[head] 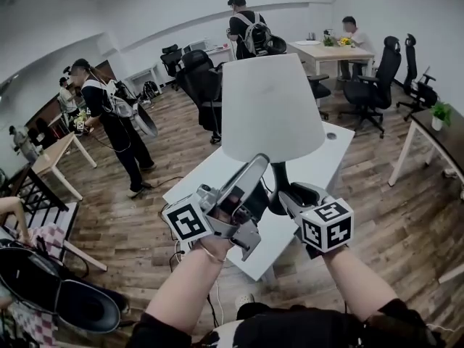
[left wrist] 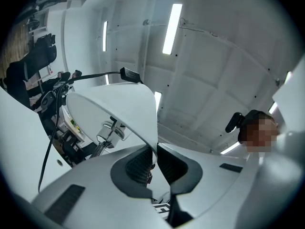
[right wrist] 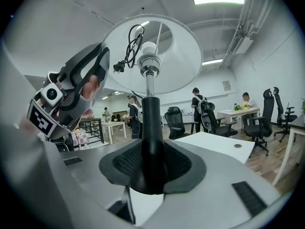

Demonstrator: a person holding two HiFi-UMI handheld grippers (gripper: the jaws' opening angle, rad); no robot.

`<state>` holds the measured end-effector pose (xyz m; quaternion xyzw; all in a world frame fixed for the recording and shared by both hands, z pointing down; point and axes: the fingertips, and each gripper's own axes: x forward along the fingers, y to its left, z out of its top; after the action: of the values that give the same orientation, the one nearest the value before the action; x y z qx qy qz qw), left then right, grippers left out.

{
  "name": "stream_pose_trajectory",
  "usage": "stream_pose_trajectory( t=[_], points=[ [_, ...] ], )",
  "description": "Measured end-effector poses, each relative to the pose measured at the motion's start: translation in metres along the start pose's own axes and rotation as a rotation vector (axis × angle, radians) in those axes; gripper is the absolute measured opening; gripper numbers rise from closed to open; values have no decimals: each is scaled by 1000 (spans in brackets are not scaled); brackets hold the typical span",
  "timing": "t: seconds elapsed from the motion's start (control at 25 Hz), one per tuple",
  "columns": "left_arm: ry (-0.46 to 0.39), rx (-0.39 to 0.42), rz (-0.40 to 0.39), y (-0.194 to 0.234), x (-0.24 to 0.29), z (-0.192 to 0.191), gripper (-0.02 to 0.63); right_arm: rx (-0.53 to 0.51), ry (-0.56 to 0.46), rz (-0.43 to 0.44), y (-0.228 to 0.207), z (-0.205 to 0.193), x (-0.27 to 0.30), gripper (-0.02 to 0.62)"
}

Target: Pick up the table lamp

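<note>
The right gripper point(right wrist: 152, 162) is clamping its two jaws low on the thin black round stem point(right wrist: 151, 123) of the white table lamp point(head: 272, 114). The ribbed black pads are pressing on the stem from both sides (the lamp's foot is hiding under the jaws, so I cannot see it). Just beside it, on its left, the left gripper point(left wrist: 155, 159) is pointing upward and pinching the lower rim of the white cone-shaped fabric lampshade point(left wrist: 121, 109). Its jaws are standing almost together, with only the thin edge of the shade between the pads. So the lamp is being held upright by both grippers, the stem in the right one and the shade rising above both.

Straight above the right gripper, inside the shade, the silver metal bulb socket point(right wrist: 149, 66) is showing. A black power cord tied in a bundle point(right wrist: 127, 49) is hanging next to it, on the side of the left gripper.

Beyond the grippers and lower than them, a white rectangular table point(head: 330, 158) is standing on the brown wooden plank floor point(head: 406, 223). Farther off, behind the lampshade, several black office chairs point(head: 199, 78) are standing. A standing person in dark clothes point(head: 112, 122) is working far to the left of the left gripper. At the far end, beyond the right gripper, a seated person point(head: 353, 35) is sitting at a light wooden desk point(head: 337, 51).
</note>
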<state>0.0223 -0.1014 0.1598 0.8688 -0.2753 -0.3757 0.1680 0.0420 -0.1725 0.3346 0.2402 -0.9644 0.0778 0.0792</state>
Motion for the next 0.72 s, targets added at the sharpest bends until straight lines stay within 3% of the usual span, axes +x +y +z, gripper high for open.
stream_pose_trajectory(
  t=[0.32, 0.72],
  points=[
    [29, 66, -10, -58, -9, -28, 40, -4, 1, -1, 34, -7, -54, 150],
    [54, 49, -48, -100, -51, -26, 34, -27, -11, -48, 94, -19, -76, 146]
  ],
)
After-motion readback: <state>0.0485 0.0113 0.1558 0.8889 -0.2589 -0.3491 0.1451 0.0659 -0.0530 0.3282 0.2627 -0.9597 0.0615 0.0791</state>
